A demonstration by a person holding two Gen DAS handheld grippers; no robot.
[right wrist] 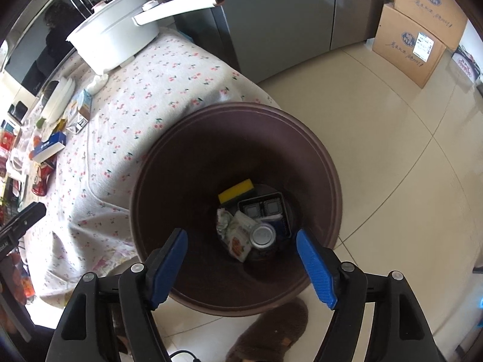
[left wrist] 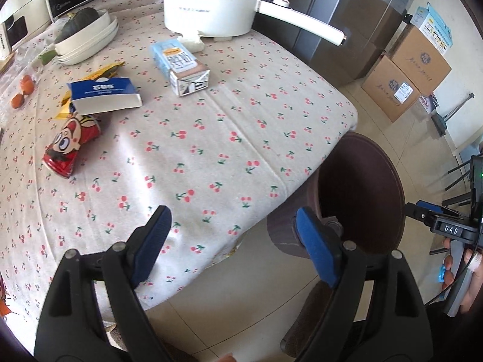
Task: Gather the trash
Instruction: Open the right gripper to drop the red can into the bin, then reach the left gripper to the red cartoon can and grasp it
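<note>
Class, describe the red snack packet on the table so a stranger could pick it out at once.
Start at the cherry-print tablecloth. Near its left side lies a cluster of litter; the red snack packet is nearest the camera, below the blue-and-white box. It alone bears a cartoon face.

Cream tablecloth (left wrist: 211,150) sprinkled with red cherries on green stems. Dark brown bin (right wrist: 317,157), lower middle of the right wrist view; inside, yellow sponge (right wrist: 237,191), silver can top (right wrist: 263,235), black tray (right wrist: 262,208), crumpled silver foil (right wrist: 224,221). At left in the left wrist view: red cartoon-printed wrapper (left wrist: 71,144), navy-and-white box (left wrist: 104,95), pale blue carton (left wrist: 178,60). White pot (left wrist: 211,3) at top. Blue pads (left wrist: 154,241) on black gripper arms.
</note>
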